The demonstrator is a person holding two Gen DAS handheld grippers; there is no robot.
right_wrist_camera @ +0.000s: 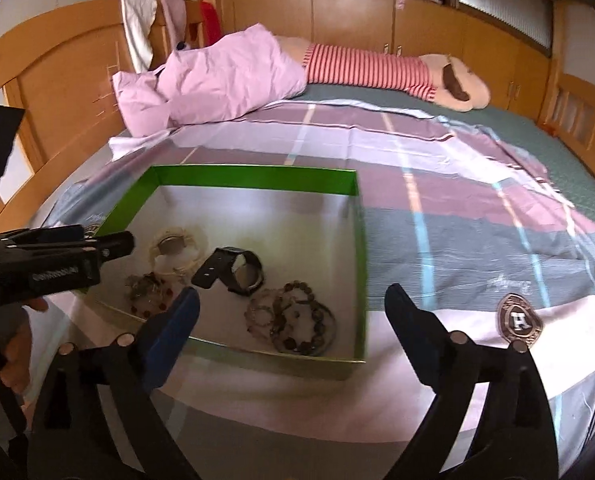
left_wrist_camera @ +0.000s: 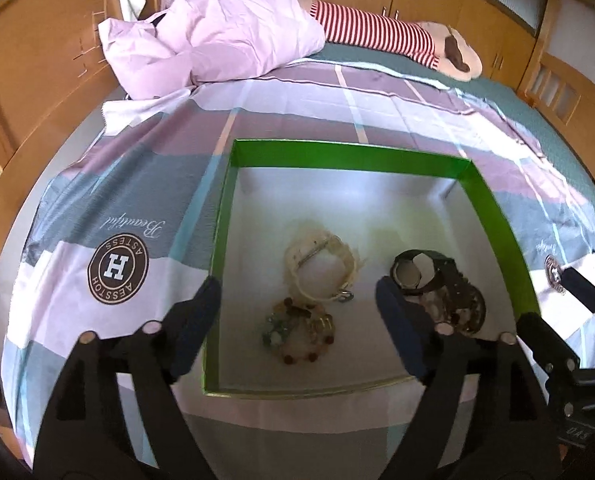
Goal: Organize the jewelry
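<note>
Left hand-held gripper (left_wrist_camera: 297, 320): black arms, blue pads, round rivets (white lettering on body); right hand-held gripper (right_wrist_camera: 293, 312) alike.

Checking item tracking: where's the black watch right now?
Inside the green box, both views: between the cream bracelet and the dark bead bracelets; watch lies on the box floor, untouched.

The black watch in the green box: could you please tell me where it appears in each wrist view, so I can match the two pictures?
Left wrist view: the black watch lies right of centre in the box, beside the cream bracelet.
Right wrist view: the watch lies left of centre, just above the dark bead bracelets.
Shared landmark: the green box, with its far wall toward the pink pillow.
</note>
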